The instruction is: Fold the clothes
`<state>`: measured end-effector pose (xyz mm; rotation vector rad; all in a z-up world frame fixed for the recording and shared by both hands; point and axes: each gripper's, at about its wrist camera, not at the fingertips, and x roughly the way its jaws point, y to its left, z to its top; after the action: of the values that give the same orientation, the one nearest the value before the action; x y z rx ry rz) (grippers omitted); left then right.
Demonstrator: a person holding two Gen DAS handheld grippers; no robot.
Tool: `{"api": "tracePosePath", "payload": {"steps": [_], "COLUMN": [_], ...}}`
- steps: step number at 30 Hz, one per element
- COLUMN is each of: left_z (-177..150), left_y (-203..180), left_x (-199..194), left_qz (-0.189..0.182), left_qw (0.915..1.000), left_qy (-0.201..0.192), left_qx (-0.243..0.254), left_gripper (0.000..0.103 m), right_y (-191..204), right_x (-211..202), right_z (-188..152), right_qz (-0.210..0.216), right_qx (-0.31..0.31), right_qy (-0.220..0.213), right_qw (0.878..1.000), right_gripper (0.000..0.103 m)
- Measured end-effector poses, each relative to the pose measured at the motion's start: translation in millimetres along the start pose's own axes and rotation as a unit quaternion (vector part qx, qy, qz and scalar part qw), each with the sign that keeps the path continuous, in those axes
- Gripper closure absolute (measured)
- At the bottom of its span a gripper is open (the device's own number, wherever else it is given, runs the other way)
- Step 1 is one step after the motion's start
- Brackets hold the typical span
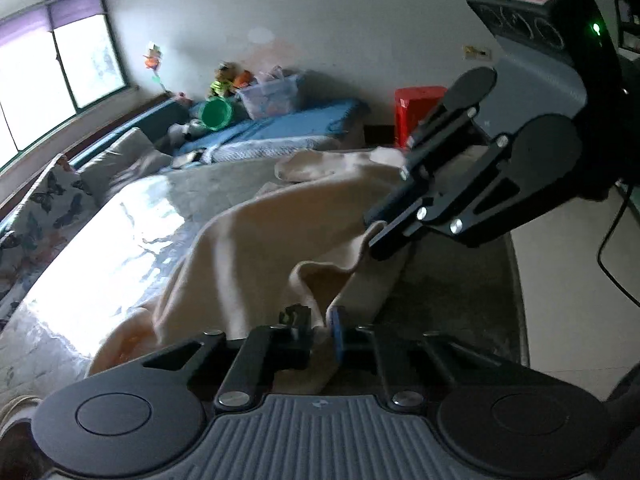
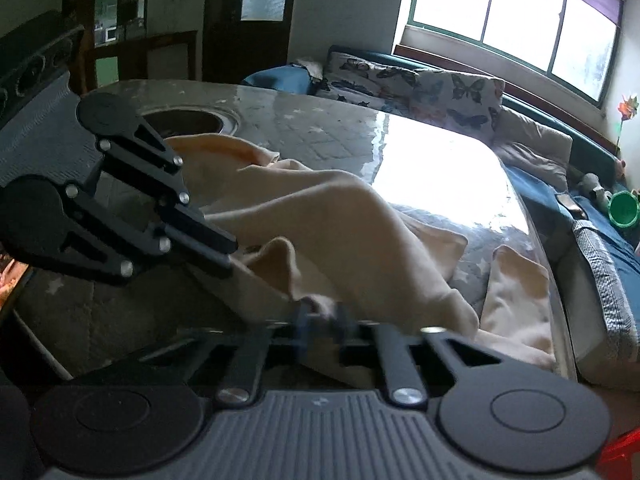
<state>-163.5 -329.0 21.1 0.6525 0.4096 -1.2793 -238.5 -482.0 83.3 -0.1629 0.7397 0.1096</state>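
Beyond the rumpled cream fabric garment (image 1: 248,240), the glossy grey patterned tabletop (image 2: 436,168) lies bare. Butterfly-print cushions (image 2: 420,88) line its far side; the round dark recess (image 2: 188,122) sits behind the garment.

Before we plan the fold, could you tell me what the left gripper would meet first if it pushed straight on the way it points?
The left gripper is already shut on the beige garment; straight on, it would probably push into more of that cloth, then the tabletop. Depth is unclear.
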Motion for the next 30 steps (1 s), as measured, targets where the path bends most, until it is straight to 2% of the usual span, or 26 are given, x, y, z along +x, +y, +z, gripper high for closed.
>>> {"api": "tracePosePath", "payload": {"steps": [3, 6, 10, 14, 17, 20, 23, 26, 29, 30], "left_z": [1, -1, -13, -31, -41, -47, -46, -36, -29, -27], "left_y": [-5, -12, -23, -30, -32, -27, -15, -4, -2, -2], "left_x": [-18, -42, -61, -62, -62, -62, -69, -72, -62, -57], "left_qz": [0.006, -0.004, -0.045, -0.078, -0.091, -0.105, -0.117, -0.108, -0.099, -0.096], "left_qw": [0.9996, 0.9985, 0.9969, 0.9952, 0.9933, 0.9915, 0.9914, 0.9936, 0.9949, 0.9951], "left_qy": [-0.025, -0.045, -0.036, -0.002, 0.023, 0.041, 0.034, 0.017, 0.016, 0.016], "left_qx": [0.014, 0.032, 0.053, 0.06, 0.067, 0.064, 0.047, 0.026, 0.017, 0.016], "left_gripper": [0.095, 0.095, 0.095, 0.095, 0.094, 0.093, 0.091, 0.091, 0.088, 0.083], "right_y": [6, 18, 35, 47, 42, 34, 28, 31, 38, 42], "right_x": [-20, -42, -52, -51, -59, -59, -43, -25, -14, -13], "right_z": [1, -2, -11, -16, -8, 0, 2, -2, -8, -10], "right_qz": [0.017, 0.039, 0.088, 0.145, 0.174, 0.163, 0.13, 0.104, 0.116, 0.122], "right_qx": [-0.012, -0.037, -0.063, -0.073, -0.049, -0.018, 0.003, -0.004, -0.011, -0.016], "right_qy": [-0.013, -0.014, 0.023, 0.059, 0.043, 0.018, 0.02, 0.035, 0.054, 0.059], "right_qw": [1.0, 0.998, 0.994, 0.985, 0.983, 0.986, 0.991, 0.994, 0.992, 0.991], "right_gripper": [0.097, 0.097, 0.097, 0.096, 0.091, 0.091, 0.091, 0.091, 0.091, 0.091]}}
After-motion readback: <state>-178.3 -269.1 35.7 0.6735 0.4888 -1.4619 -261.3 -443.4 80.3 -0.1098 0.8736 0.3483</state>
